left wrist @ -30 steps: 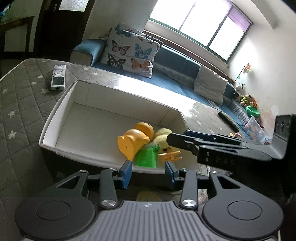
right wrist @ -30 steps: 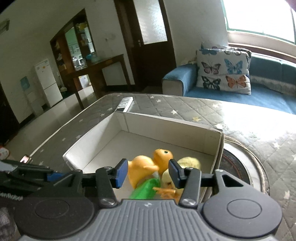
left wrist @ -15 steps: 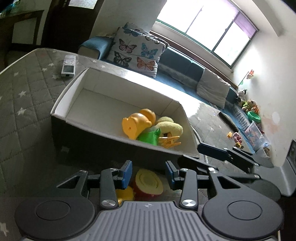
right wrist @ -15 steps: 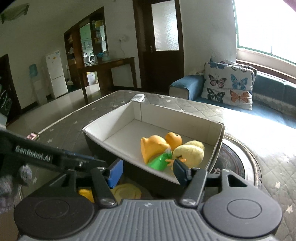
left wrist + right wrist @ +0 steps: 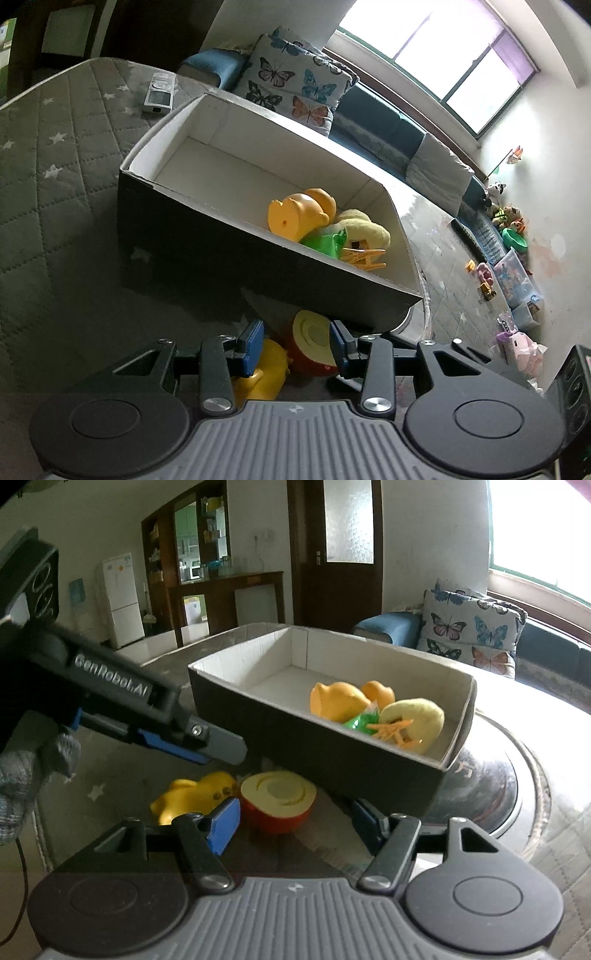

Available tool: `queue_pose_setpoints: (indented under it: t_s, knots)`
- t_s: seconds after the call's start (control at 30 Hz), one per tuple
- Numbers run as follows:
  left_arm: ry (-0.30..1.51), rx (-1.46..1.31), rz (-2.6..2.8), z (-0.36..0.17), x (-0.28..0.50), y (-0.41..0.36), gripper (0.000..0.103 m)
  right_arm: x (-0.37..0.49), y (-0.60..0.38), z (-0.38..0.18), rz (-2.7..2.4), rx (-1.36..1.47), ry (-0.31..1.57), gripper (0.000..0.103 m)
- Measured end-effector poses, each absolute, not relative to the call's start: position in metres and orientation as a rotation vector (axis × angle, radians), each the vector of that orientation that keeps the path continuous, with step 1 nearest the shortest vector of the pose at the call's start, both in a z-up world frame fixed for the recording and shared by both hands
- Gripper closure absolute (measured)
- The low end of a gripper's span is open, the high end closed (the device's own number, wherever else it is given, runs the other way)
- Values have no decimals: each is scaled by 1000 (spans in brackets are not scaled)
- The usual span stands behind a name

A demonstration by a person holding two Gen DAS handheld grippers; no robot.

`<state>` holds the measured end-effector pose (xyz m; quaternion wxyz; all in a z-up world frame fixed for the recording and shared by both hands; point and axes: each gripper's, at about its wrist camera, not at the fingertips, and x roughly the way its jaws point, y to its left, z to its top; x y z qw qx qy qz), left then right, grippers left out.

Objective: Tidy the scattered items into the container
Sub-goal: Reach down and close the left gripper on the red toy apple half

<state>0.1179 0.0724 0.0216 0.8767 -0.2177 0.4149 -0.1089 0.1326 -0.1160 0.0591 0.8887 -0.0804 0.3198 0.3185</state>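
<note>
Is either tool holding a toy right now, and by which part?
Nothing is held. The left tool stands open; the right tool is opening, empty.

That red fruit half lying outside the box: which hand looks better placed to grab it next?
Probably the left. In the left wrist view the left gripper already straddles the red fruit half, jaws open. The right gripper, jaws opening and empty, sits farther back and off to one side.

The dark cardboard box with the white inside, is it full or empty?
Partly filled: the dark cardboard box holds a few toys bunched at one end; the rest shows bare white floor.
</note>
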Motion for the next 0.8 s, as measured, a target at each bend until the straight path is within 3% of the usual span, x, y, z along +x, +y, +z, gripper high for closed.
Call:
queue_pose_setpoints:
  t_s: [0.5, 0.8]
  knots:
    - [899, -493, -234, 9, 135, 70, 61, 142, -103, 46, 662, -140, 689, 37]
    - [921, -501, -234, 2, 143, 69, 62, 146, -97, 43, 664, -137, 693, 47]
